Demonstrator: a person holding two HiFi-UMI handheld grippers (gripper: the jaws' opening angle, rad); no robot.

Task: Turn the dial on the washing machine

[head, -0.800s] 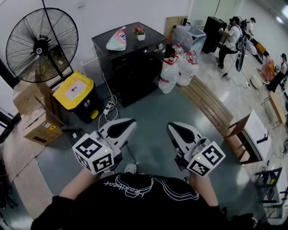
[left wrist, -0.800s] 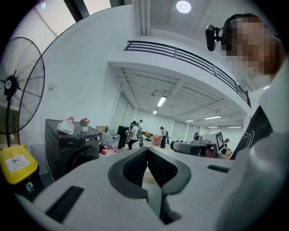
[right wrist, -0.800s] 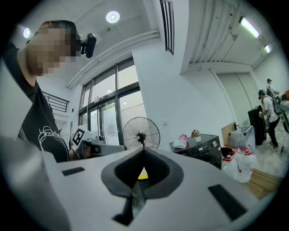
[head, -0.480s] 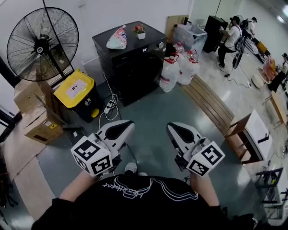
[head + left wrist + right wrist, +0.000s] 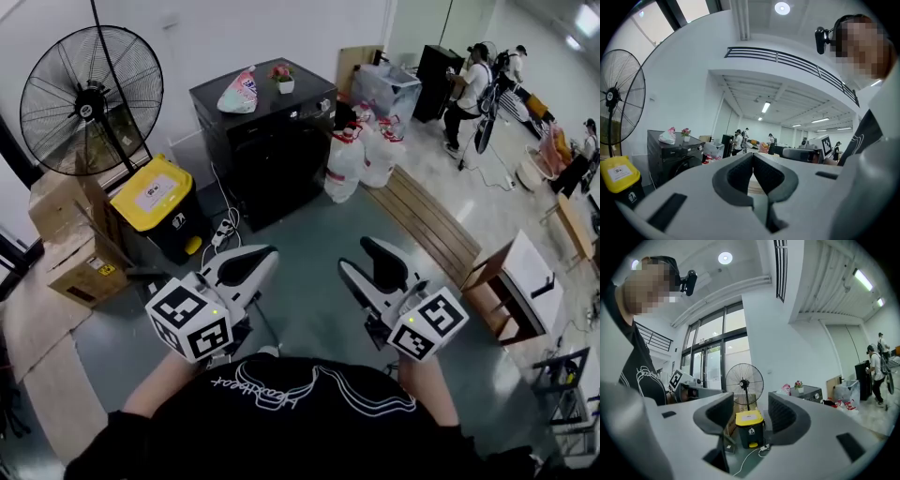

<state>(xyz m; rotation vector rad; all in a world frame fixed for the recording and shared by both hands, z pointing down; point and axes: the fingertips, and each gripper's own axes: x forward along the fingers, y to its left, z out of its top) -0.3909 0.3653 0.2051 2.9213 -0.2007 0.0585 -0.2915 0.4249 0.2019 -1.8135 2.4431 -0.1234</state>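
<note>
**Dial still out of reach**

The black front-loading washing machine [image 5: 272, 150] stands well ahead of me. Well short of it, my left gripper [image 5: 255, 258] has its jaws pressed together, empty. My right gripper [image 5: 364, 258] is half spread around nothing. The small round silver dial [image 5: 699, 147] sits at the right end of the machine's control strip. I expect it to be stiff and smooth, so I'd pinch its rim squarely.

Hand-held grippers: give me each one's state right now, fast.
Left white hand-held gripper: closed, nothing between its jaws.
Right white hand-held gripper: open, empty.
</note>
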